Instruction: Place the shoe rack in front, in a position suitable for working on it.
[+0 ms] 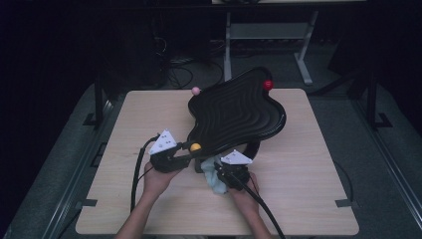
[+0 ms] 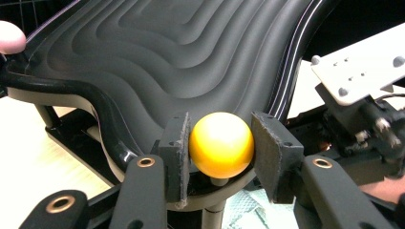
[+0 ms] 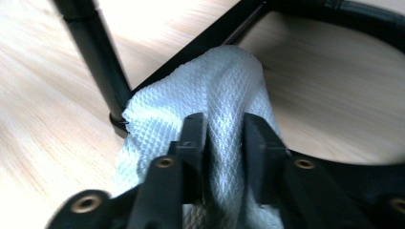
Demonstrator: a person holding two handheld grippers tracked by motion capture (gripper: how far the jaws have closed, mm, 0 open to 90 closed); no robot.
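From the high view, a black wavy tray (image 1: 239, 112) stands on a stand on the bench (image 1: 308, 169). The tray is tipped up, likely so its top and underside can be reached for wiping. The left gripper (image 1: 185, 158) holds a yellow ball (image 1: 195, 147) at the tray's near edge, which seems to keep the tray steady. The right gripper (image 1: 224, 172) sits just below the tray with a white cloth (image 1: 213, 183). A red ball (image 1: 268, 84) and a pink ball (image 1: 196, 90) sit at the far edges. The room behind is too dark to make out.

In the left gripper view, the jaws are clamped on the yellow ball (image 2: 221, 144), one pad on each side. The ball's post runs down behind the jaws.

In the right gripper view, the cloth (image 3: 200, 119) lies between the jaws. The jaws look a little apart, and it is hard to say if they press it. The cloth hides part of the black stand (image 3: 95, 57).
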